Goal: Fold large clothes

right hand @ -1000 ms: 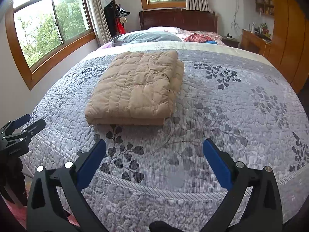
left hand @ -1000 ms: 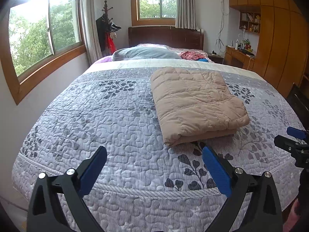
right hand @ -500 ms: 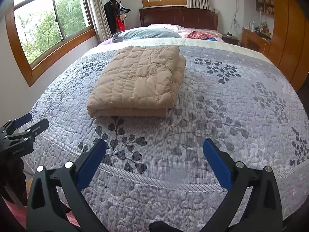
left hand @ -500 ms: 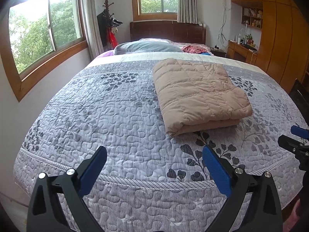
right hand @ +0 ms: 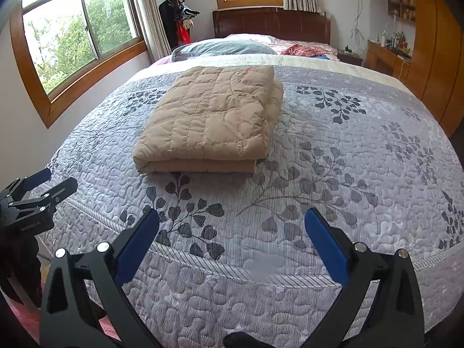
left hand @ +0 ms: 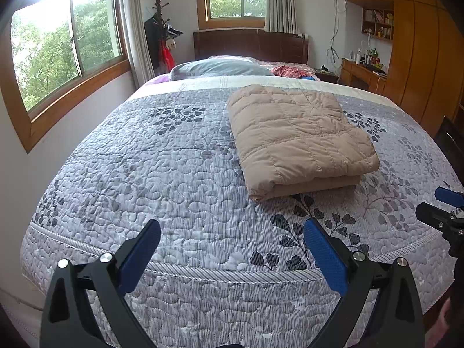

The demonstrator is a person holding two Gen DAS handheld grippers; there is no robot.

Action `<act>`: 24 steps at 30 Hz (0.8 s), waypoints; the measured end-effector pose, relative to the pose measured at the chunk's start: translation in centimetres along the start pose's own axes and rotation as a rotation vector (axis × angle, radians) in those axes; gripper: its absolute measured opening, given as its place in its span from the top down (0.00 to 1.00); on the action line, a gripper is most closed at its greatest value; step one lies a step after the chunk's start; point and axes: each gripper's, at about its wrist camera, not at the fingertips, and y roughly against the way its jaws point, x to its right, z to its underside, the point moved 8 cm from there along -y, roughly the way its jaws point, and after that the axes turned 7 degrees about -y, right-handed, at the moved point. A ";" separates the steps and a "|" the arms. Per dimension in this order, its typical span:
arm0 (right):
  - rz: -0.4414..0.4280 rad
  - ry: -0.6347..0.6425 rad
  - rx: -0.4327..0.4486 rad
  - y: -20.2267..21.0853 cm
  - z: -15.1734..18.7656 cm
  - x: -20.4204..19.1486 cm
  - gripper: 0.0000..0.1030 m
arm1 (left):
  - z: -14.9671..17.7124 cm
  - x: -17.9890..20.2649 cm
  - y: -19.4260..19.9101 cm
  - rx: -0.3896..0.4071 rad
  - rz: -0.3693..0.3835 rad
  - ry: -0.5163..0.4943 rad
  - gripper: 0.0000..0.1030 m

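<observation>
A beige quilted garment (left hand: pixel 298 136) lies folded into a thick rectangle on the grey leaf-patterned bedspread (left hand: pixel 162 174); it also shows in the right wrist view (right hand: pixel 214 119). My left gripper (left hand: pixel 232 232) is open and empty, held over the foot edge of the bed, well short of the garment. My right gripper (right hand: pixel 232 226) is open and empty too, over the foot edge to the right. Each gripper shows at the edge of the other's view: the right one (left hand: pixel 443 206), the left one (right hand: pixel 43 185).
Pillows (left hand: pixel 220 68) and a red cloth (left hand: pixel 290 72) lie at the head by the dark headboard (left hand: pixel 249 43). Windows and a coat stand (left hand: pixel 162 29) are on the left, wooden wardrobe (left hand: pixel 420 43) and desk on the right.
Both grippers have drawn back from the bed and risen a little, so the folded garment looks farther away. Both stay open. The garment has not moved.
</observation>
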 end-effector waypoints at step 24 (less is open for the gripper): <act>-0.013 0.011 -0.018 -0.5 0.0 0.0 0.03 | 0.2 0.1 -0.5 -0.013 0.021 -0.006 0.04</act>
